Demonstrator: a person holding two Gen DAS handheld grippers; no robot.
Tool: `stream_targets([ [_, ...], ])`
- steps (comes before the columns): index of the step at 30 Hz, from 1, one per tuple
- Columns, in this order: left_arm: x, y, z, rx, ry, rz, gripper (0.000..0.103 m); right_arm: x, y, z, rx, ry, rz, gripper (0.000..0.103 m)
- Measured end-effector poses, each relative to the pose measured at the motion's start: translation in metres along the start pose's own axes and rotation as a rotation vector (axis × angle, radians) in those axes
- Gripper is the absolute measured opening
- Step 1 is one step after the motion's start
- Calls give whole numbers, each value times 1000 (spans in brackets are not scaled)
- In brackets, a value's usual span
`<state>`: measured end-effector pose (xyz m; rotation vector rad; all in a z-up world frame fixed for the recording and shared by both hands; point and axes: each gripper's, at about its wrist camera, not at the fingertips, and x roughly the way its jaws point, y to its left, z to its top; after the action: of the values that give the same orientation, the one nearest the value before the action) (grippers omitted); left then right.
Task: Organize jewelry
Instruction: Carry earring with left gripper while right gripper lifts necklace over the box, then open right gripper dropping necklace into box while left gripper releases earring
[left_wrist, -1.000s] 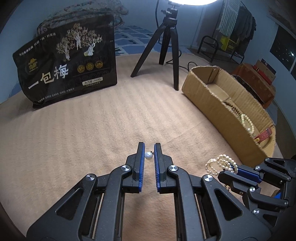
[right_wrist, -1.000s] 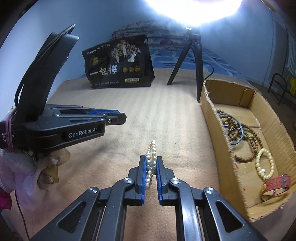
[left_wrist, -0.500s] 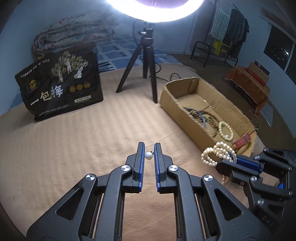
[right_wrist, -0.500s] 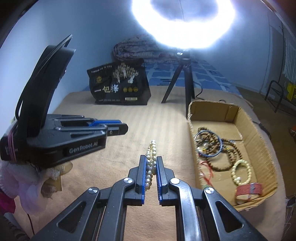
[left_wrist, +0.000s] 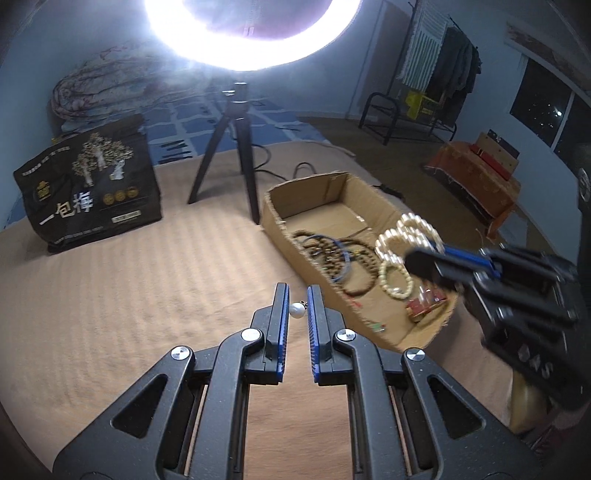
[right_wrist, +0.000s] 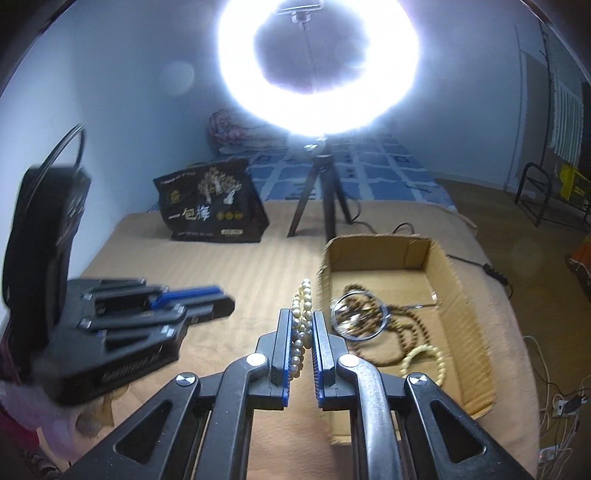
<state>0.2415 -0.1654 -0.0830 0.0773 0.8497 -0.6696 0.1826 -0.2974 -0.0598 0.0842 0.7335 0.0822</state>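
The step in hand looks like the carry to the box (left_wrist: 275, 221): both grippers hold jewelry above the tan blanket (left_wrist: 129, 280), neither piece set down yet.

The left gripper (left_wrist: 296, 308) has its jaws nearly closed, pinching a single pearl (left_wrist: 296, 309) by a small metal fitting on its right side. In the left view the box lies at about 2 o'clock from this claw, its near wall just beyond the right finger.

The right gripper (right_wrist: 303, 332) is clamped on a coiled pearl strand (right_wrist: 302, 314), the jaws parted only by the thickness of the beads; loops stick out past the tips. In the right view the box (right_wrist: 458, 288) sits at 1 o'clock, with the strand beside its left wall, not yet over the opening. In the left view the strand (left_wrist: 406, 236) hangs in front of the box interior, though fisheye depth makes that unsure.

Inside the box lie dark bead strings (right_wrist: 373, 317), a pale bead bracelet (right_wrist: 421, 356) and a red piece (left_wrist: 424, 302).

The next move probably calls for swinging the right claw toward 1 o'clock until the strand clears the wall, lowering it onto bare cardboard at 12 o'clock away from the tangle, then opening. The pearl would follow; so small a grip needs a low release.
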Motion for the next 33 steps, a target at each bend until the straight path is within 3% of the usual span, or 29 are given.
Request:
stream_targets([
  [17, 32, -50, 5, -15, 22, -46, 8, 21, -80, 28, 58, 14, -27, 7],
  [33, 52, -71, 7, -30, 34, -37, 8, 55, -102, 28, 76, 67, 6, 7],
])
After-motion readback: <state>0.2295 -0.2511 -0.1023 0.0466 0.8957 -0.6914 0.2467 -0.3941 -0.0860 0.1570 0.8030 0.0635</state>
